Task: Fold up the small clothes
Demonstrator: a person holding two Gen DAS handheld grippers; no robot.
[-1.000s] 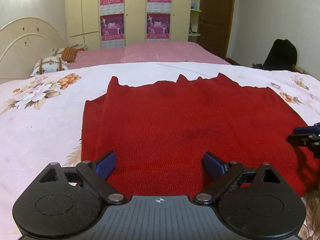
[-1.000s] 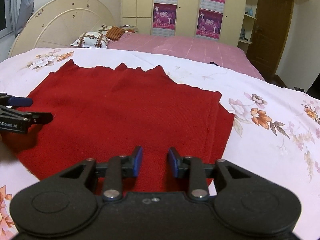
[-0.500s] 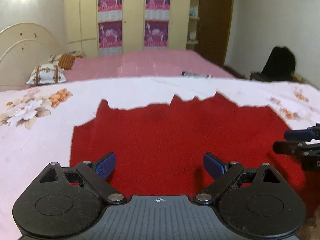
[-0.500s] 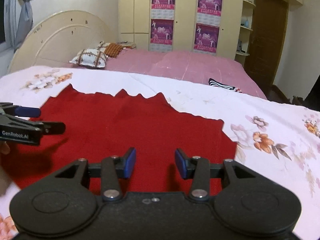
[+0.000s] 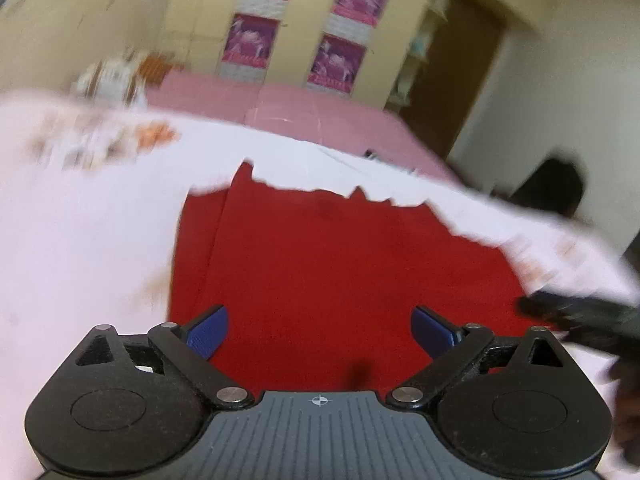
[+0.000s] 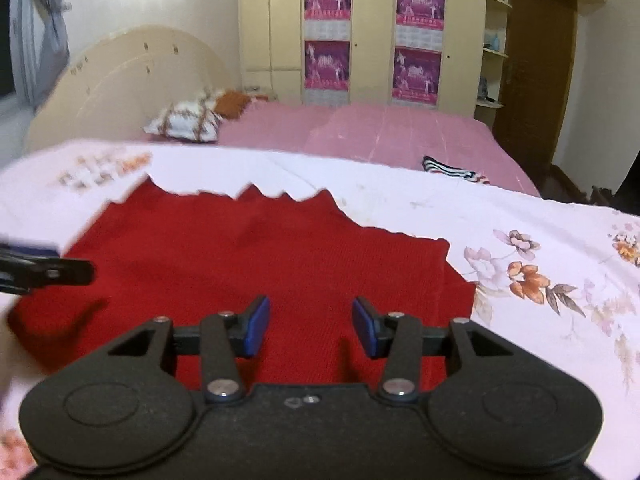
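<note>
From my left wrist, blurred: my left tongs (image 5: 319, 330) gape wide over the red knit (image 5: 340, 264), which lies flat on the floral sheet (image 5: 80, 248). From my right wrist: my right tongs (image 6: 311, 326) stand apart, empty, above the knit's near edge; the left tongs show at far left.
</note>
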